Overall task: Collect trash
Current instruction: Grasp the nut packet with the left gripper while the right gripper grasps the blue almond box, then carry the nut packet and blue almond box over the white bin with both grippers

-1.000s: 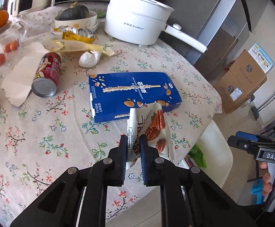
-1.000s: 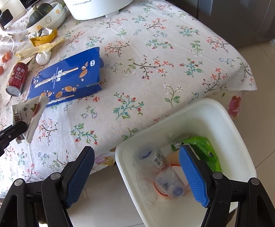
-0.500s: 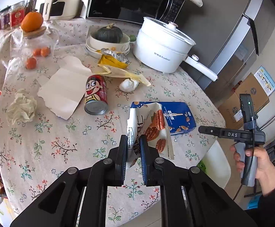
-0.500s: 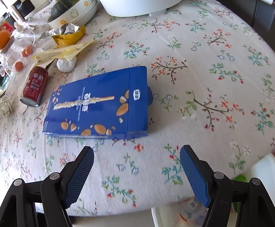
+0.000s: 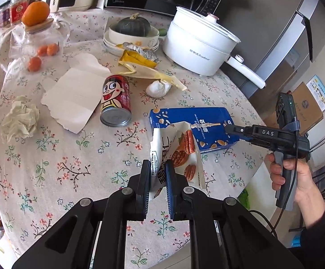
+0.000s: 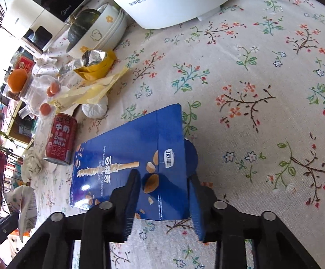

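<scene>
At near edge of floral surface (image 5: 50,179): left gripper (image 5: 158,177) clamped on pecan snack bag (image 5: 180,152). Right gripper (image 6: 162,192) closing around near end of blue biscuit box (image 6: 129,157). Left to collect: red milk can (image 5: 115,98), torn paper (image 5: 75,94), crumpled tissue (image 5: 20,118), yellow wrappers (image 5: 144,67).

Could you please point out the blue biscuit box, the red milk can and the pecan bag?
blue biscuit box (image 6: 126,157), right wrist view, top face.
red milk can (image 5: 116,96), left wrist view, printed side.
pecan bag (image 5: 180,148), left wrist view, front panel.

blue box (image 6: 137,157), red can (image 5: 116,97), floral tablecloth (image 5: 50,168)
</scene>
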Available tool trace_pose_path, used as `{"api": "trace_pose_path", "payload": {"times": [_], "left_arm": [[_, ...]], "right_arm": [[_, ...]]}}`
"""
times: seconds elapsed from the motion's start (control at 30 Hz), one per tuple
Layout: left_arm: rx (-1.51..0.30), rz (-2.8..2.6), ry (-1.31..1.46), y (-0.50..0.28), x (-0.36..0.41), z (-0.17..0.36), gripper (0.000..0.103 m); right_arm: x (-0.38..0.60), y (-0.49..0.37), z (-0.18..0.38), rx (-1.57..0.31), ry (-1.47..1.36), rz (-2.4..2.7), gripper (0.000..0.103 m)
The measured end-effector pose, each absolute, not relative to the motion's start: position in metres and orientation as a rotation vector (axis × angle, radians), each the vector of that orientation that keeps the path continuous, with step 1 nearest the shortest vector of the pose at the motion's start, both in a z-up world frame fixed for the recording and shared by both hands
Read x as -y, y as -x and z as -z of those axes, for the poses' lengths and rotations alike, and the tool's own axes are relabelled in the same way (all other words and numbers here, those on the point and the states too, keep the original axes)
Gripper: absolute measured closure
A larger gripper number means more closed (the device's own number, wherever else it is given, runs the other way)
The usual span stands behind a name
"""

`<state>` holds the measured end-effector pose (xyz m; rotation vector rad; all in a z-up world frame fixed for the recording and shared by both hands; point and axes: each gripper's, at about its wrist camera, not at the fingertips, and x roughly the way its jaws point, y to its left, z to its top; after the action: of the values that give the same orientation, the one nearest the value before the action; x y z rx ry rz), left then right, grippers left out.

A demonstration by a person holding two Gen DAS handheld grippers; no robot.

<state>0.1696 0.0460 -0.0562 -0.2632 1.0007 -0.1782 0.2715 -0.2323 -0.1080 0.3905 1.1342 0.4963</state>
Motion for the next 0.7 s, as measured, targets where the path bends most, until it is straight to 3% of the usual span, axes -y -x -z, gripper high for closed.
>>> {"api": "trace_pose_path", "payload": {"times": [0.1,0.27,0.7], "left_arm": [[-0.997,0.178,0.263,-0.167,-0.047,0.055,0.09],[-0.991,0.169,0.28,-0.162,-0.054,0.051,0.09],[-0.954,0.237,0.287,-0.143,-0.04,0.036,0.09]], "right_arm": [[0.227,-0.262,0.101,-1.128,-0.385,-0.537,0.091],[0.212,-0.24,0.078,-1.107,-0.326,-0.561,0.098],[0.229,-0.173,0.007,-0.937,-0.236,-0.462,0.102]]}}
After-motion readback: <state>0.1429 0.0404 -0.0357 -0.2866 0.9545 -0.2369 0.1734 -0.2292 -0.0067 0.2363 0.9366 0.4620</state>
